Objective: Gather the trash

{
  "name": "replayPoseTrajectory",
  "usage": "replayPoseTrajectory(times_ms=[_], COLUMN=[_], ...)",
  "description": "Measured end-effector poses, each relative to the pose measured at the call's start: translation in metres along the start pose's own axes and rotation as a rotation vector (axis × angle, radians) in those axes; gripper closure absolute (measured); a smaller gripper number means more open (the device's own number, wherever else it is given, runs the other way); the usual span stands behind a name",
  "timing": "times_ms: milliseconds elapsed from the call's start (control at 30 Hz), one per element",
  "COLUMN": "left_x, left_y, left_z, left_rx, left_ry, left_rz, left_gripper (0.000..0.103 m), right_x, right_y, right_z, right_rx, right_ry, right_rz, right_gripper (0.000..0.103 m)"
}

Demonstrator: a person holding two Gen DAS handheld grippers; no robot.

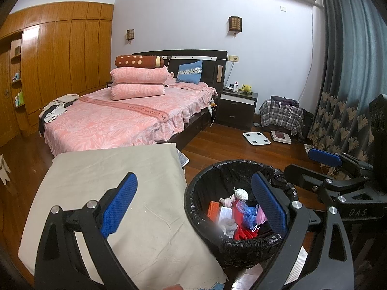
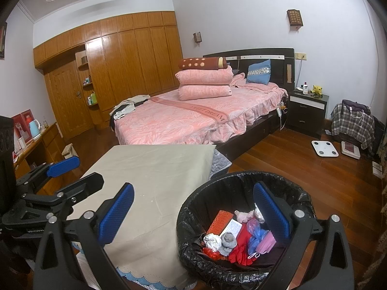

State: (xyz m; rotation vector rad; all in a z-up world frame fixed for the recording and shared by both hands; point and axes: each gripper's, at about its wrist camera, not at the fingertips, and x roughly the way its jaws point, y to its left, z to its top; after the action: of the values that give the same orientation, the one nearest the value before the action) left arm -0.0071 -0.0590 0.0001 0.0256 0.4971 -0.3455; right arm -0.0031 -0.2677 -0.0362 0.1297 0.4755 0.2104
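Bedroom | both claws spread, empty | hovering over trash bin (image 1: 205,200) rim

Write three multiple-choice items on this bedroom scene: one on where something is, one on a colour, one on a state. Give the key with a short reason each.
1. Where does the trash bin stand?
A. on the pink bed
B. on the wooden floor beside the cloth-covered table
C. on the nightstand

2. What colour is the liner bag in the bin?
A. white
B. blue
C. black

3. How do the left gripper and right gripper stand?
A. both open and empty
B. both shut on trash
C. one open, one shut on a cloth

Key:
1 B: the bin sits on the floor at the edge of the table.
2 C: black plastic folds over the rim.
3 A: in each wrist view the blue pads stand wide apart with nothing between them.
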Motion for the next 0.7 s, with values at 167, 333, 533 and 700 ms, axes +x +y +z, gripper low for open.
replayPoseTrajectory(times_ms=[167,333,533,700], left_x=[-0.0007,-0.0004,-0.0006,-0.0011], left_y=[-0.0001,-0.0005,-0.0009,-0.0003], left_z=[-0.0002,0.0001,0.0004,0.0002], left_rx=[0.001,0.001,0.001,0.000], left_ry=[0.001,0.001,0.002,0.002], left_rz=[0.000,0.000,0.000,0.000], left_gripper=[0.010,0.010,0.010,0.010], right_x=[0.0001,-0.0002,-0.0002,-0.0003], right_y=[-0.0001,0.0002,0.0003,0.0007], right_z=[-0.0001,0.0003,0.0003,0.0006], right_rx=[0.000,-0.001,0.000,0.000], right_ry=[0.001,0.000,0.001,0.001], right_rz=[0.000,0.000,0.000,0.000], right_gripper=[0.006,0.006,0.006,0.006])
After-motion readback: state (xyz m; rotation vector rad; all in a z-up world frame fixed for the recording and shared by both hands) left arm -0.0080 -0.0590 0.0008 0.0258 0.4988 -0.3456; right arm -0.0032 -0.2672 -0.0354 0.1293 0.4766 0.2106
